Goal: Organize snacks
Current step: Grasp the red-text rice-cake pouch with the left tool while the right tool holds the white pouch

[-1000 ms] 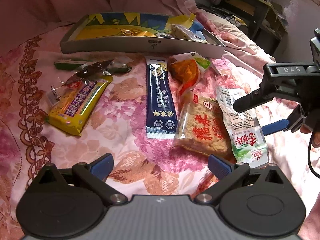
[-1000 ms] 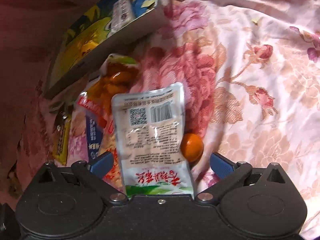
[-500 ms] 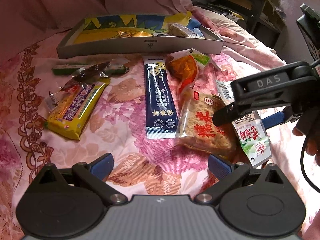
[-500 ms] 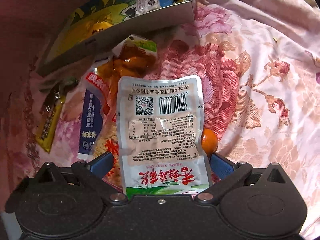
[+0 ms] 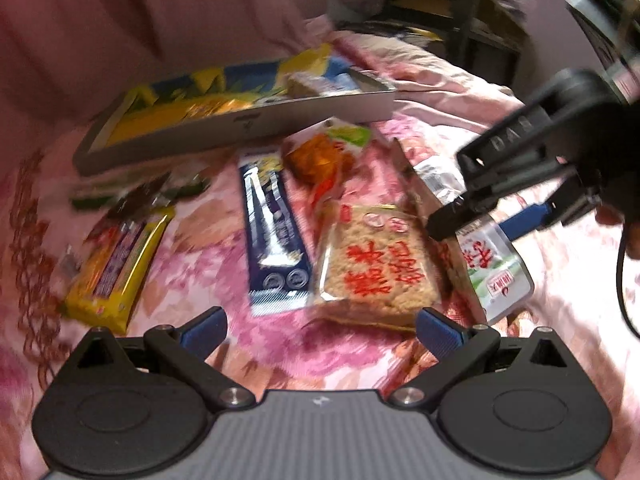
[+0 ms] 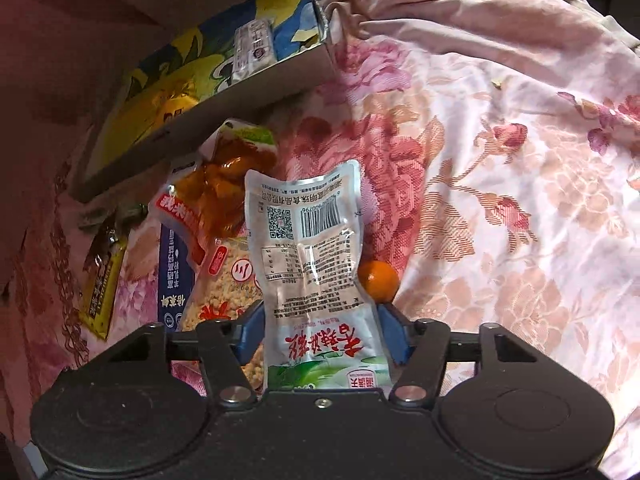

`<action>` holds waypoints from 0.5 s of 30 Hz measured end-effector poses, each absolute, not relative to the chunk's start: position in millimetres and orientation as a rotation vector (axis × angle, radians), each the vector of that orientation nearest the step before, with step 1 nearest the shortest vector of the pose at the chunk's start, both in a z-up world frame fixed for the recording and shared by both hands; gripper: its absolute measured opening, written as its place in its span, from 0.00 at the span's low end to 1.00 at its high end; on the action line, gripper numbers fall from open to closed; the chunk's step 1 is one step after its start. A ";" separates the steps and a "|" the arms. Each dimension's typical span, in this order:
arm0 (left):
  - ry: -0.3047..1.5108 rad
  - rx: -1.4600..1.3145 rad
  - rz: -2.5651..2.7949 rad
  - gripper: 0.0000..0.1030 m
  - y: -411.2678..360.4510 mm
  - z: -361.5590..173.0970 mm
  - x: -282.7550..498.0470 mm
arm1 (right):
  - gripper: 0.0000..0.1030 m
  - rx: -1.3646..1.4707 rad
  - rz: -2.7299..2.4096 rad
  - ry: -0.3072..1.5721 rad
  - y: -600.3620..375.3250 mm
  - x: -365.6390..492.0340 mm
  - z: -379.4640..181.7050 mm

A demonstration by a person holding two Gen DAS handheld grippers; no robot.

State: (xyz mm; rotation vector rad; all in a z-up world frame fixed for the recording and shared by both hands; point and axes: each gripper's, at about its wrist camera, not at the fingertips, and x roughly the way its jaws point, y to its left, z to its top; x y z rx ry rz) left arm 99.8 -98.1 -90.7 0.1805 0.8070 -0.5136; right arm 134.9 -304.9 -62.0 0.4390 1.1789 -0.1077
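— Can you read the yellow bar (image 5: 114, 268)?
— No, the left wrist view is smeared. The white pouch (image 6: 316, 276) has its lower end cut off behind the right hand-held gripper (image 6: 320, 332) body.

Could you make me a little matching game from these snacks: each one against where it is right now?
Things:
1. white pouch
2. blue stick pack
3. small orange fruit
4. clear-wrapped bar

Places:
a. inside the tray
b. between the right gripper's fingers
c. flat on the bedspread, left of the rice cracker pack
d. on the bedspread, just right of the pouch

Pairs: 1-b, 2-c, 3-d, 4-a
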 end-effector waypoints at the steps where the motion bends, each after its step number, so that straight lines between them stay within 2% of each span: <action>1: 0.794 0.197 -0.521 1.00 -101.5 -91.2 99.3 | 0.56 0.439 -0.112 1.175 -305.6 134.4 -61.5; 7: 0.735 0.221 -0.605 1.00 -119.2 -90.6 100.8 | 0.53 0.421 -0.121 1.159 -305.6 133.8 -59.2; 15: 0.758 0.255 -0.636 0.99 -139.0 -104.4 112.8 | 0.53 0.455 -0.129 1.156 -310.5 134.4 -59.7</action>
